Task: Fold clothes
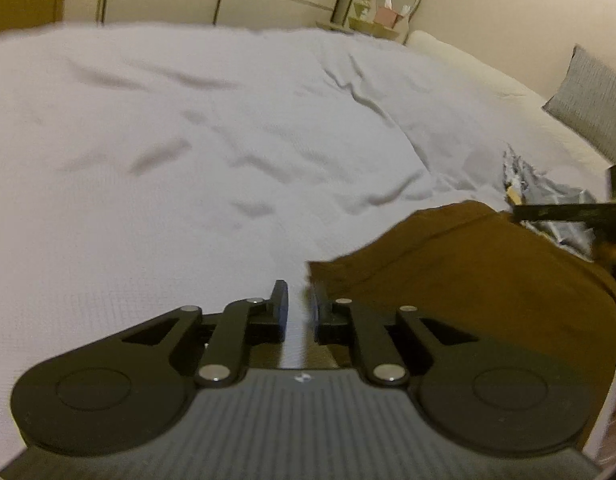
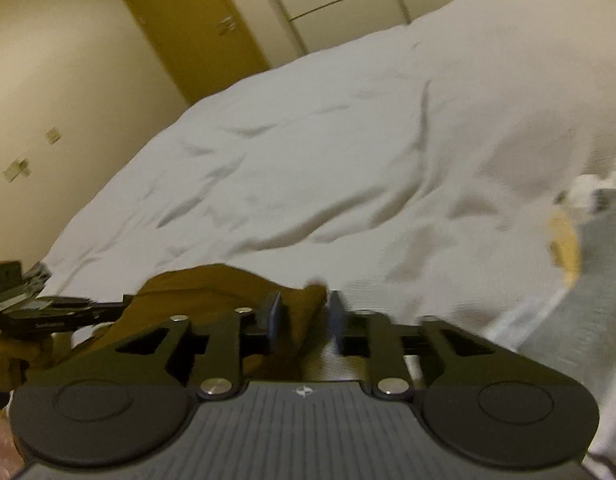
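A brown garment [image 1: 468,280] lies on the white bed cover [image 1: 188,140] at the near right. Its near-left corner sits just off the right fingertip of my left gripper [image 1: 300,304], which is open with only white cover showing between its fingers. In the right wrist view the same brown garment [image 2: 212,288] lies low and centre. Its corner pokes up between the fingers of my right gripper [image 2: 304,316], which is open around it. My right gripper [image 1: 568,212] shows as a dark bar at the left wrist view's right edge. My left gripper [image 2: 48,308] is at far left, a hand [image 2: 12,352] behind it.
A black-and-white patterned cloth [image 1: 548,196] lies beyond the brown garment. A grey pillow [image 1: 592,100] stands at the bed's far right, with a shelf and mirror [image 1: 388,12] behind. A grey cloth with a tan label [image 2: 564,240] lies at the right. A brown door [image 2: 188,20] is behind the bed.
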### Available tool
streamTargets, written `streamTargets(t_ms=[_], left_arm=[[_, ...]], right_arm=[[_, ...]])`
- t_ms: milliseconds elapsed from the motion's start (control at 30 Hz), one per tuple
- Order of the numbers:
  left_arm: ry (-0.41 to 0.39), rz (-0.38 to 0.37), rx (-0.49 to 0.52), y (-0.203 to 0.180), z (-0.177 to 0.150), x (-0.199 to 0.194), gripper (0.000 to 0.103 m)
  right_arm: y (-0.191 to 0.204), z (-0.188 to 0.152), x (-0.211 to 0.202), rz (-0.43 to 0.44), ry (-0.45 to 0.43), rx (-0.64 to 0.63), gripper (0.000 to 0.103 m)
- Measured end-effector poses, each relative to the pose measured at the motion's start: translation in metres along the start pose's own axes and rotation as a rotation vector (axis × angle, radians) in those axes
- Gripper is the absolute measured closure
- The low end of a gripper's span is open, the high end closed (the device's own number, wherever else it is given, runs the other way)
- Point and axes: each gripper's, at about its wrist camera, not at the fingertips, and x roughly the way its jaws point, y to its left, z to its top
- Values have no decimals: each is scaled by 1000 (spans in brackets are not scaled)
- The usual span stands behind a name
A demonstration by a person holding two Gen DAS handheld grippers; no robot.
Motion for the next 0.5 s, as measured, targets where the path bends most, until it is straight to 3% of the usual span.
streamTargets(t_ms=[100, 167, 233, 300, 333, 500], left_arm=[[-68, 37, 115, -19, -4, -37, 79], [-133, 52, 225, -40, -11, -66, 54], [-180, 43, 351, -70, -30, -88, 44], [-227, 32, 478, -99, -49, -111, 42], [-216, 50, 541, -110, -58, -107, 42], [-151, 145, 861, -165, -103, -83, 41]], right_arm=[[17, -5, -39, -57, -58, -99, 67], [37, -15, -70, -79, -101, -197, 66], [66, -37, -98, -101, -131, -340, 60], [99, -66, -115, -123, -132, -508, 46], [115, -81, -124, -134, -132, -592, 44], [176, -158, -125, -222, -111, -997, 46]])
